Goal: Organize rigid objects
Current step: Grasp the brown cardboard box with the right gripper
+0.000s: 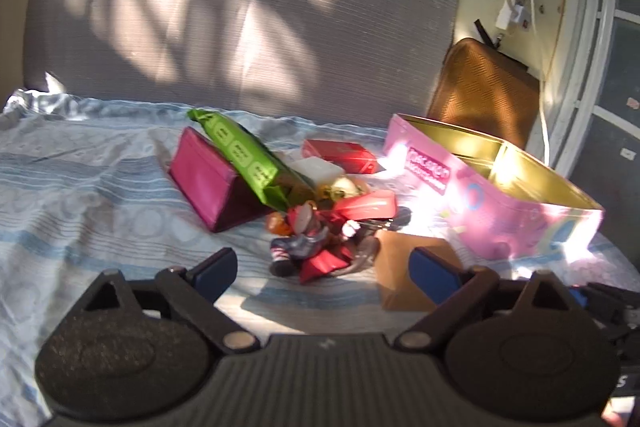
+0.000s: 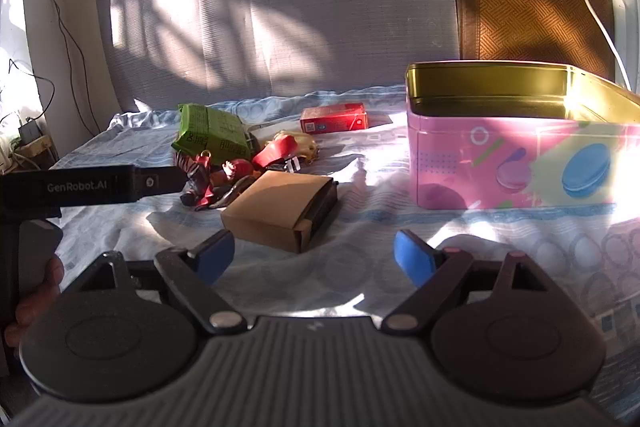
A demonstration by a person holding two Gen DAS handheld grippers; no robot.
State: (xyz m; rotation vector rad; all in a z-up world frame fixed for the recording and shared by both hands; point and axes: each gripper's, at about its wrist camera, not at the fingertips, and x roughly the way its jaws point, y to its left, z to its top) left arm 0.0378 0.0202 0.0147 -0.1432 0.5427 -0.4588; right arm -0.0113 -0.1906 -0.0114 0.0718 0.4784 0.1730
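Trouble, as I judge it, starts at the brown cardboard box, nearest my right tongs: its end flap gapes, so a pinch there could crush it or spill the contents. Both the right tongs and the left tongs are spread wide, holding and touching nothing. Just behind the box, the red figurine lies tangled with the green packet; lifting one could drag the other. The pink tin, right of the box on the bed, stands open.
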